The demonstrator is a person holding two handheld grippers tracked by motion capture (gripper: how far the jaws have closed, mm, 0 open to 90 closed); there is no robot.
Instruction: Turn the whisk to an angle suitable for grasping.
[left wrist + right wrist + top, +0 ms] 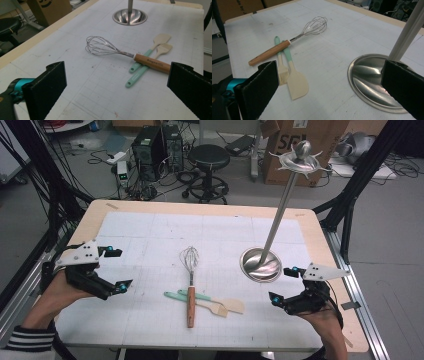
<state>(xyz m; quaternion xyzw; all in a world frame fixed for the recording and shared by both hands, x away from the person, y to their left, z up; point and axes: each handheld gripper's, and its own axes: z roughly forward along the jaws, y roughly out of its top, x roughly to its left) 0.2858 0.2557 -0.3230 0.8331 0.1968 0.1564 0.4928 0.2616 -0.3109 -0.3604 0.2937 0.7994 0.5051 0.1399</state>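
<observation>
A wire whisk (190,285) with a wooden handle lies in the middle of the table, its handle resting across a mint-handled spatula (220,302) and a mint-handled brush (200,303). A steel stand (260,264) with a tall pole and hooks at the top rises to the right. My left gripper (116,269) hovers open at the table's left side, nothing between its jaws. My right gripper (282,285) hovers open at the right, just in front of the stand's base. The left gripper view shows the whisk (117,51), the right gripper view the spatula (296,80) and base (372,80).
A white gridded mat (150,230) covers the wooden table (330,245). Beyond the far edge stand a black stool (209,157), computer cases (155,145), a cardboard box (300,135) and floor cables. Black frame posts (365,170) flank the table.
</observation>
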